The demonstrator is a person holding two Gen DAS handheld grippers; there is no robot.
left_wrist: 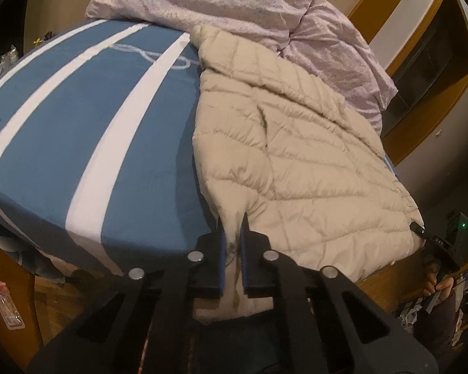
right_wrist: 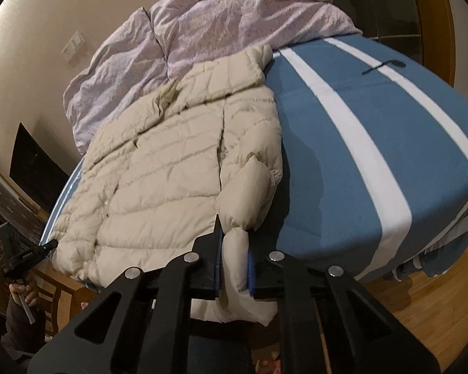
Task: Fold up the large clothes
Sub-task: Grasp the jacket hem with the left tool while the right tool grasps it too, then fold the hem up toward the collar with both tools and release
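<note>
A beige quilted puffer jacket (left_wrist: 296, 143) lies flat on the bed, hem toward me. In the left wrist view my left gripper (left_wrist: 234, 230) is shut on the jacket's near hem corner, and fabric hangs down between the blue pads. In the right wrist view the jacket (right_wrist: 159, 168) fills the left half. My right gripper (right_wrist: 232, 233) is shut on a puffy sleeve end (right_wrist: 234, 255) at the jacket's near edge. Each view also shows the other gripper's black tip at the opposite hem corner: the right gripper (left_wrist: 418, 228) and the left gripper (right_wrist: 48, 245), each held by a hand.
The bed sheet (left_wrist: 78, 131) is blue with white stripes and lies flat beside the jacket. A crumpled lilac duvet (left_wrist: 234, 9) is piled at the far end. A dark strap (right_wrist: 383, 64) lies on the sheet. Wooden floor (right_wrist: 427, 311) and a plastic packet (left_wrist: 6, 305) sit below the bed edge.
</note>
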